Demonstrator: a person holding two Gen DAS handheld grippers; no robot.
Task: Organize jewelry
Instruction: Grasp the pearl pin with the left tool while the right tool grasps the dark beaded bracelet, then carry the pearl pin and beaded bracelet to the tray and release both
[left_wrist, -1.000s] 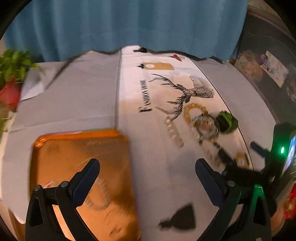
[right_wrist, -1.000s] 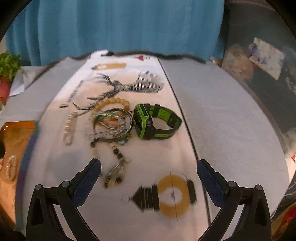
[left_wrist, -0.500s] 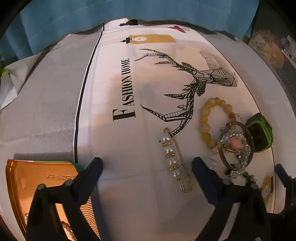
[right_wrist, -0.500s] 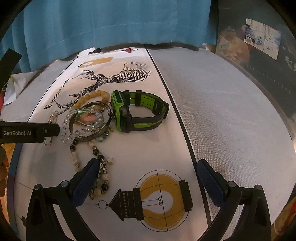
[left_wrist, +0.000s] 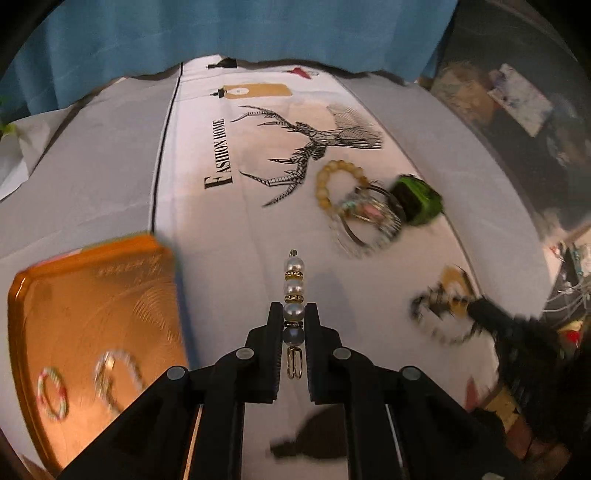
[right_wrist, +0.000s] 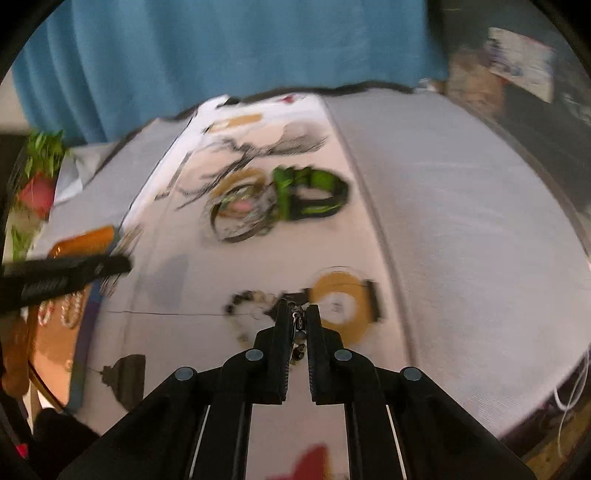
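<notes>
Pearl pin (left_wrist: 293, 291) clamped in left gripper (left_wrist: 293, 314), lifted clear of tablecloth (left_wrist: 110, 177); half a second ago lay flat between open jaws, which have just closed on it. "FASHION HOME" print (left_wrist: 219, 155) readable beside deer graphic. Right gripper (right_wrist: 298, 314) likewise just closed, pinching beaded strand (right_wrist: 255, 299), previously on cloth ahead of spread fingers. Watch (right_wrist: 310, 195), bangles (right_wrist: 240, 218) unmoved. Orange tray (left_wrist: 96, 325) at left holding two rings.
</notes>
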